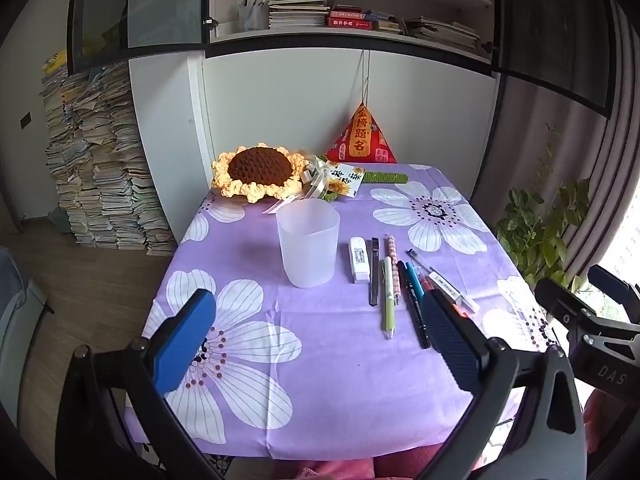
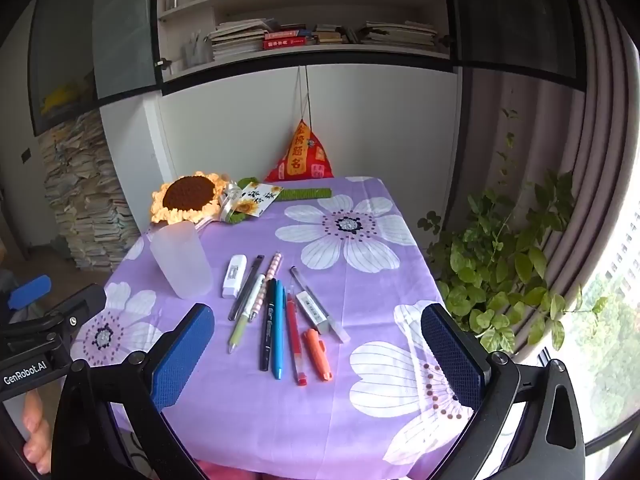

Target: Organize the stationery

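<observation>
Assorted pens (image 2: 276,320) lie beside frosted cup (image 2: 182,260).

Crocheted sunflower (image 1: 259,172) lies at far edge of purple floral tablecloth (image 1: 320,380), red pyramid pouch (image 1: 361,139) just beside it at the wall. Potted plant (image 2: 504,264) stands right of table; paper stacks (image 1: 96,160) left; bookshelf (image 1: 352,16) above.
</observation>
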Demonstrator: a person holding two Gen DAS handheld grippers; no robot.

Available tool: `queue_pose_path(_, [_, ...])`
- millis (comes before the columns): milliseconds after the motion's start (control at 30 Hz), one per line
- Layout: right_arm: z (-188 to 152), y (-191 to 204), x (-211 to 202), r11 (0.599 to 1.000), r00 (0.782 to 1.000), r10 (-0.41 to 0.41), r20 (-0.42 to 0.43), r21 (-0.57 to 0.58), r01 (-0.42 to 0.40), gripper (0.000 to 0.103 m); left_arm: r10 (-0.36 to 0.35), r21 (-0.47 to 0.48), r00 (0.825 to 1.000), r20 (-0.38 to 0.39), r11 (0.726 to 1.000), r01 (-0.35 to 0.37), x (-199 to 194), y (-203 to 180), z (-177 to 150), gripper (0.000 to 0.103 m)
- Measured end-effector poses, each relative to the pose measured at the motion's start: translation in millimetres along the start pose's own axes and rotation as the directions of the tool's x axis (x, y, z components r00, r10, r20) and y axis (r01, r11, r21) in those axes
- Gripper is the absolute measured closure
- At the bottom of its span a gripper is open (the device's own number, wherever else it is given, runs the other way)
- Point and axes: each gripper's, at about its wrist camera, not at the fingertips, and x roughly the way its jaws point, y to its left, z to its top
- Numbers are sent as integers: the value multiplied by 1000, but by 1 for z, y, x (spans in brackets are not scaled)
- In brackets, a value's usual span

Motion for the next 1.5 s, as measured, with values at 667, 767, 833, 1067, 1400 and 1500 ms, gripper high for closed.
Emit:
queue_pose_path(667, [1,3,2,1000,1000,0,-10,7,0,0,5,-7,1000,-17,1000,-5,5,3,-8,1])
queue_pose_path(767, [2,4,4,1000,1000,-1,-12,6,1,0,18,1,999,-26,1000,-18,7,3,-9,1])
queue_pose_path(833, [5,6,3,1000,1000,-1,-12,6,1,0,20,6,999,-29,1000,-20,9,2,-9,1])
queue_pose_path(1067, [-4,-1,10,1000,1000,-3,-20,9,3,0,12,6,999,-42,1000,-12,12,4,-9,1])
queue_pose_path(1400, [0,3,11,1000,999,-14,-32,6,14,0,10,1,999,-48,1000,-10,16,2,-10,1])
queue_pose_path(1500, [0,3,12,1000,999,-16,-32,6,16,0,10,4,999,-52,1000,-10,17,1,-10,1])
